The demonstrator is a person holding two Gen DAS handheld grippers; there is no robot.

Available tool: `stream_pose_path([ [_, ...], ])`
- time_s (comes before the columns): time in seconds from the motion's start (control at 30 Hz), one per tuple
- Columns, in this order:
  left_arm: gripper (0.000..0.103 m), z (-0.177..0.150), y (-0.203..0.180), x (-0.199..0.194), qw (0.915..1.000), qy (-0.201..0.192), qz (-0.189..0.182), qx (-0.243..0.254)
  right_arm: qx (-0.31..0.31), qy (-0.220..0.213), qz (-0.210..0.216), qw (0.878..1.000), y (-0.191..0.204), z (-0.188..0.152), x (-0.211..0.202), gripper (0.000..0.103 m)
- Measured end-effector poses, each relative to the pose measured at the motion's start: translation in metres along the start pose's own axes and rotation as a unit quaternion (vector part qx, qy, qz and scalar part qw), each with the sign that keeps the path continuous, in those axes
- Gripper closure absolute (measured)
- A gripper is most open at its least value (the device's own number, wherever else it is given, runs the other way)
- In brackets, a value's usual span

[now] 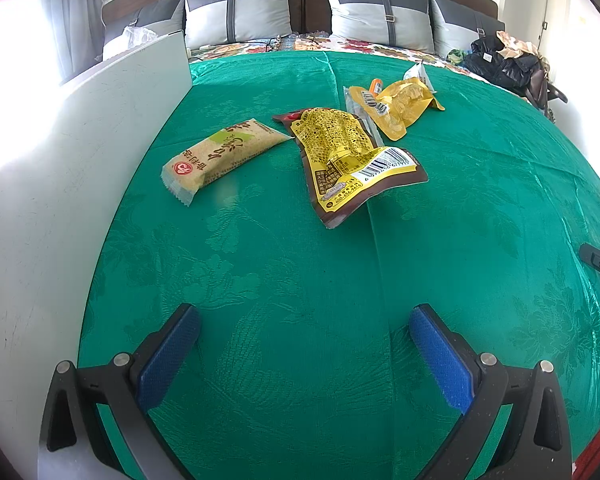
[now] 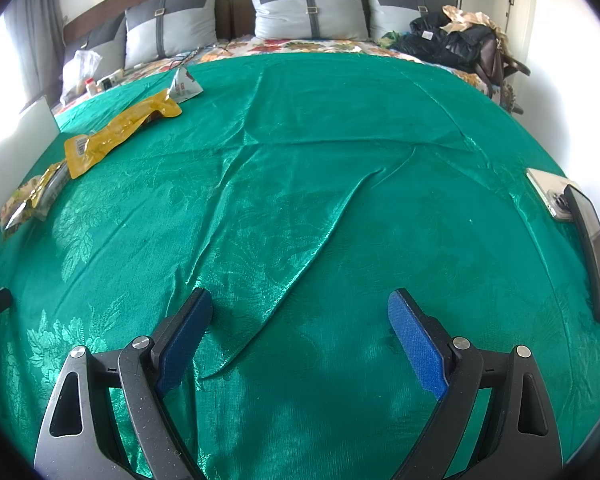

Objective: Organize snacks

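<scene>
Both tongs released, empty: left gripper (image 1: 305, 340), right gripper (image 2: 300, 326). Suggest left takes tan bar (image 1: 220, 156), centre-left; pinch across its width, clear of white board (image 1: 80, 140).

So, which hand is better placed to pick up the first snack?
Probably the left. The left tool is open and points at the beige snack bar and the yellow packet just ahead. For the right tool, also open, the snacks lie far off to its left.
</scene>
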State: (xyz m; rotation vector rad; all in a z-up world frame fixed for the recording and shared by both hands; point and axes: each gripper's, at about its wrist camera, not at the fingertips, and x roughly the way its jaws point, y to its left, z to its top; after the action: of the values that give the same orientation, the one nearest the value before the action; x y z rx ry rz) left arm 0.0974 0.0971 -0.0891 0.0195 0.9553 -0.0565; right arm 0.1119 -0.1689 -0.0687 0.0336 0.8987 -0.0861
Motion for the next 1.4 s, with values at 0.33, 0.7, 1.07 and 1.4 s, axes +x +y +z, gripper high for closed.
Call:
stream_pose_path([
  [0.33, 0.001, 0.018, 0.007, -0.018, 0.9990, 0.027, -0.031, 0.017, 0.000, 0.000, 0.000, 1.000, 0.000, 0.000, 0.000, 0.011],
  [0.7, 0.010, 0.135, 0.024, 0.026, 0.9877, 0.090, 0.063, 0.111, 0.000, 0.000, 0.001, 1.000, 0.000, 0.000, 0.000, 0.011],
  [1.07, 0.068, 0.142, 0.062, 0.074, 0.9928, 0.119, -0.002, -0.008, 0.000, 0.001, 0.001, 1.000, -0.001, 0.000, 0.000, 0.011],
  [1.4, 0.089, 0.118, -0.031, 0.055, 0.9938, 0.087, -0.070, -0.004, 0.000, 0.001, 0.001, 1.000, -0.001, 0.000, 0.001, 0.011],
])
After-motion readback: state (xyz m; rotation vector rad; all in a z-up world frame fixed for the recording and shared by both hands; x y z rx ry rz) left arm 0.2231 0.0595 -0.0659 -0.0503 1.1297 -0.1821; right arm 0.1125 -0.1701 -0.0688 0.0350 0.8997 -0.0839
